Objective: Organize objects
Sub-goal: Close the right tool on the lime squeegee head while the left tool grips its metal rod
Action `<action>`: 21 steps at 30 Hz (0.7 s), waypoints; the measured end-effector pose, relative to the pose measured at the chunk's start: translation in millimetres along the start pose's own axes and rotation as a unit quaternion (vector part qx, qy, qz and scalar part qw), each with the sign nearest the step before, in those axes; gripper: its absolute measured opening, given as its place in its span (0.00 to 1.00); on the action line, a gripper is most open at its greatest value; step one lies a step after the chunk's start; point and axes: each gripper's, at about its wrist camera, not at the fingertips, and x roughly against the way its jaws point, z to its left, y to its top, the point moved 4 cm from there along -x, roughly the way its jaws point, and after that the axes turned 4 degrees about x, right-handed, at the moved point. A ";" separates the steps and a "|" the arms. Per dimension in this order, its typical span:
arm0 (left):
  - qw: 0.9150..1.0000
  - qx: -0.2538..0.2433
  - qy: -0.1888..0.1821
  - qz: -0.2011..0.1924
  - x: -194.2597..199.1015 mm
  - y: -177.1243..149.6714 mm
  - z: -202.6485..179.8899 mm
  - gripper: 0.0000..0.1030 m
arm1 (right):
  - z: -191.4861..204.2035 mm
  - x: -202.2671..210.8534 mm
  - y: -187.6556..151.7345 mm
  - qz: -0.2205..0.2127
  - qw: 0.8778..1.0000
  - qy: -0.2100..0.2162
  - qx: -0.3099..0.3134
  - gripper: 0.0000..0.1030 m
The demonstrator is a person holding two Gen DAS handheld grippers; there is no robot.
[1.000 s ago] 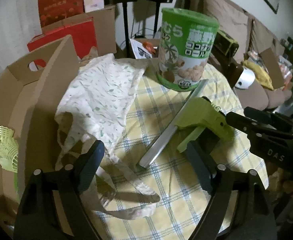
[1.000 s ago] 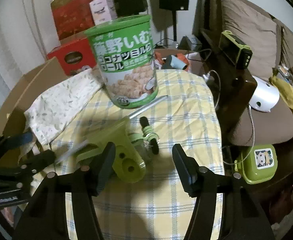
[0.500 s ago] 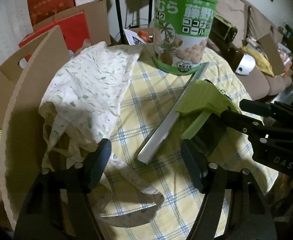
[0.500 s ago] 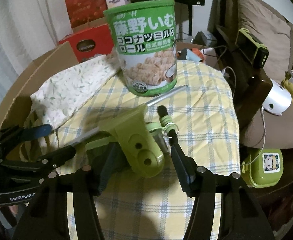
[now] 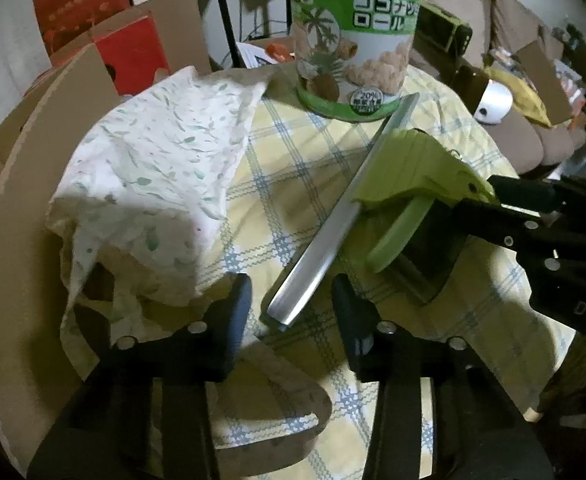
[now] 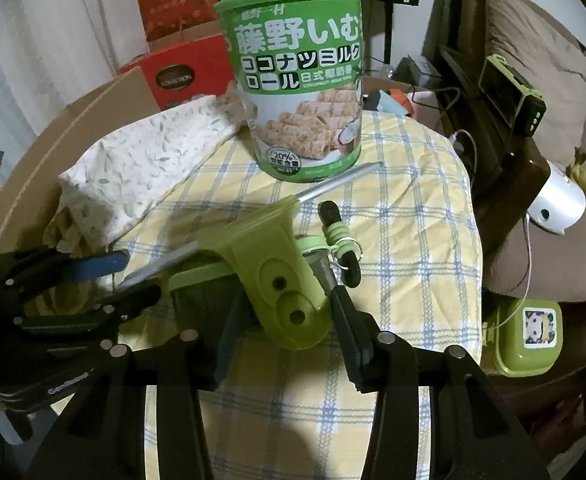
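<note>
Closer now to the tool, tin looming larger ahead.
Right fingers clamped on its green body; left fingers open astride the metal bar. Nothing stowed yet.

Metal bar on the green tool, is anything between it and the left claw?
Nothing visible. The metal bar has its free end in the open gap of the left claw, untouched. The bag lies off to the left, its strap under the fingers. The right claw grips the green tool.
</note>
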 end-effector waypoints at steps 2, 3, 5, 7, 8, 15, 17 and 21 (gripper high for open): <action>1.000 -0.001 -0.005 0.001 -0.3 0.6 -2.2 0.27 | 0.3 0.4 -0.5 -0.002 1.000 -0.001 0.002 0.43; 1.000 -0.004 0.000 0.001 -0.2 0.7 -2.8 0.25 | 0.3 0.6 -0.6 -0.002 1.000 -0.002 0.003 0.43; 1.000 -0.006 0.002 -0.001 -0.1 0.5 -3.3 0.24 | 0.6 2.1 -0.3 -0.005 1.000 -0.002 0.005 0.43; 1.000 -0.003 -0.004 -0.002 0.8 0.4 -2.4 0.24 | 0.8 5.1 0.9 -0.010 1.000 -0.003 0.006 0.42; 1.000 -0.001 -0.006 -0.004 1.7 0.8 -2.0 0.24 | 1.2 7.2 1.7 -0.013 1.000 -0.002 0.007 0.42; 1.000 0.005 -0.012 -0.020 14.5 4.2 -0.8 0.23 | 2.2 24.4 10.8 -0.034 0.999 0.001 0.008 0.40; 1.000 0.004 -0.014 -0.023 17.7 4.7 -0.7 0.22 | 1.7 29.5 12.4 -0.038 0.999 0.007 0.004 0.40; 1.000 0.002 -0.014 -0.019 18.3 2.8 -0.1 0.22 | -13.2 31.7 12.1 -0.041 0.995 0.067 -0.060 0.39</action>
